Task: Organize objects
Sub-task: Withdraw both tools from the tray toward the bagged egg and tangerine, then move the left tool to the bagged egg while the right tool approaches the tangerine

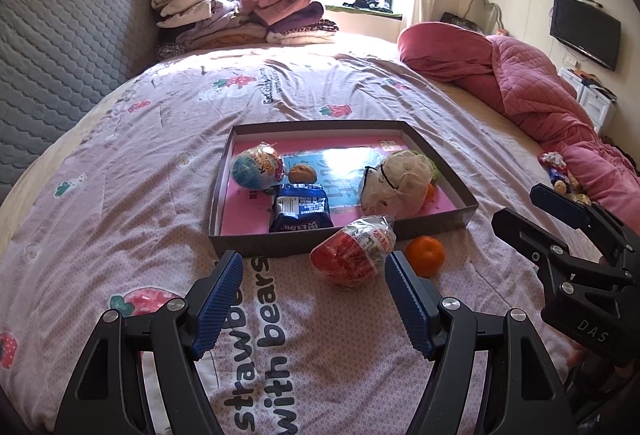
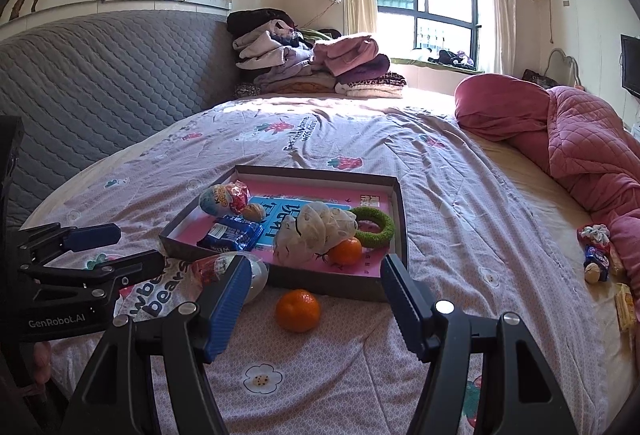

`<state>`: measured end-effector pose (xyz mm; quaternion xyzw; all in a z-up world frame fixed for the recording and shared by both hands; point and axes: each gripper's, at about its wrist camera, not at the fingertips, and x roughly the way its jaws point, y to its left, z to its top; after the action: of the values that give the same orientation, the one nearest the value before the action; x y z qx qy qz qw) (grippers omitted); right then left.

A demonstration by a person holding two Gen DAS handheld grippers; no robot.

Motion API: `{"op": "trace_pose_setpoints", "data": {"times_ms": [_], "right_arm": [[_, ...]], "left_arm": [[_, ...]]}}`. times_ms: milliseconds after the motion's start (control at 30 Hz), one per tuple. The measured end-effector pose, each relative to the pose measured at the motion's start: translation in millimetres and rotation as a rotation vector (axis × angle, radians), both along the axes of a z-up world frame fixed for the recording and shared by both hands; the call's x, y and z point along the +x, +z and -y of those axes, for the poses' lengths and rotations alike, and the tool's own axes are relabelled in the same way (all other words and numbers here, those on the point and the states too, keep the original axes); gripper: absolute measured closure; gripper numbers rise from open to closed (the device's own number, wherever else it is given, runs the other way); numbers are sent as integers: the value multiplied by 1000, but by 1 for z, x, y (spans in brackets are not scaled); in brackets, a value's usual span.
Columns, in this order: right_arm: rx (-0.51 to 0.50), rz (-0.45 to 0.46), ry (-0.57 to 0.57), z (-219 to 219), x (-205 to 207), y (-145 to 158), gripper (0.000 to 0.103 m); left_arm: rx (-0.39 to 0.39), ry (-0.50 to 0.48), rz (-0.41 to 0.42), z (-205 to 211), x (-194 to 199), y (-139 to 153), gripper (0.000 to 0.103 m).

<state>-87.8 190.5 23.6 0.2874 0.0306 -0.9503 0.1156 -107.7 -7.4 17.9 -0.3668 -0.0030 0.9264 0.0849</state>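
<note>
Objects for sorting lay on the bedspread (image 2: 460, 195): the shallow box (image 1: 440, 223) already held several, while a red egg toy (image 1: 352, 255) and an orange (image 2: 298, 310) sat just outside its near wall. Left gripper (image 1: 312, 299) and right gripper (image 2: 316, 303) hovered wide open, gripping nothing.

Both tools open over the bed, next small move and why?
Probably ease the right tool forward and down around the loose orange: it lies on the bedspread outside the box, centred between open fingers, nothing held. The left tool has the red egg ahead.
</note>
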Motion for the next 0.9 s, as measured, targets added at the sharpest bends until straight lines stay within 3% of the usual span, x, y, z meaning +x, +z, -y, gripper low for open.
{"op": "trace_pose_setpoints", "data": {"times_ms": [367, 900], "right_arm": [[3, 52, -3, -2, -7, -16, 36], [15, 110, 12, 0, -16, -36, 36]], "left_arm": [[-35, -37, 61, -10, -7, -23, 28], [-18, -37, 131, -4, -27, -51, 28]]}}
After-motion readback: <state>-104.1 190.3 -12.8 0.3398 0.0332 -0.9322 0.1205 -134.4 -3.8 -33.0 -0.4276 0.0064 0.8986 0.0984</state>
